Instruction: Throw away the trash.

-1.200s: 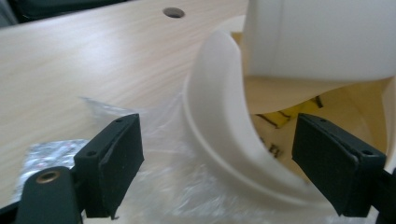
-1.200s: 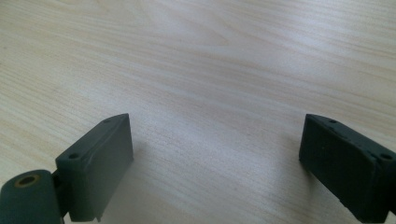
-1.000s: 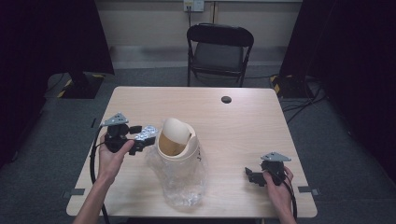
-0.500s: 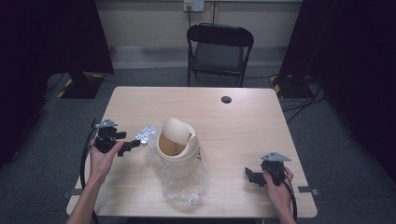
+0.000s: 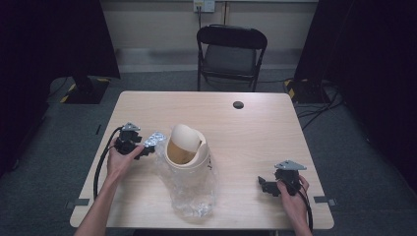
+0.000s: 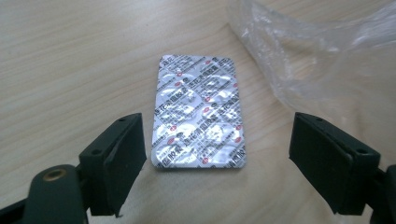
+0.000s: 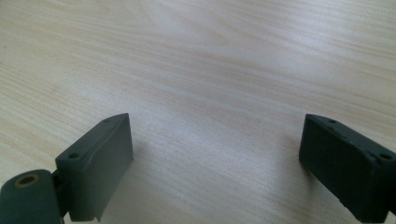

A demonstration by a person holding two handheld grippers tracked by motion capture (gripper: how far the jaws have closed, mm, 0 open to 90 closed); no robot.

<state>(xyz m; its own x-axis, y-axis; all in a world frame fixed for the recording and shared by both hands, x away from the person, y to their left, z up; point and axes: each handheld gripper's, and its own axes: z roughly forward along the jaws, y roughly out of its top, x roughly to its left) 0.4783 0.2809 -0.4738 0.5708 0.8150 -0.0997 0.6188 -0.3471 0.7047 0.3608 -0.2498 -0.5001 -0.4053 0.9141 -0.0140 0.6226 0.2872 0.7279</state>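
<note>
A silver blister pack of pills [image 6: 198, 114] lies flat on the wooden table [image 5: 246, 132], just left of a beige swing-lid bin [image 5: 186, 147]. The bin stands in a crumpled clear plastic bag [image 5: 193, 194]. My left gripper [image 5: 145, 146] is low on the table and points at the blister pack [image 5: 156, 138]. In the left gripper view that gripper [image 6: 217, 154] is open, with one jaw on each side of the pack's near end and not touching it. My right gripper [image 5: 264, 186] rests open near the front right edge, over bare wood [image 7: 215, 149].
The bag's edge [image 6: 317, 51] lies close to the right of the pack. A small black disc [image 5: 238, 104] sits at the table's far side. A black chair [image 5: 231, 51] stands behind the table. Cables trail from both grippers.
My left gripper drew back to the left, then came back right toward the blister pack. The pack stayed on the table. The right gripper has not moved.
</note>
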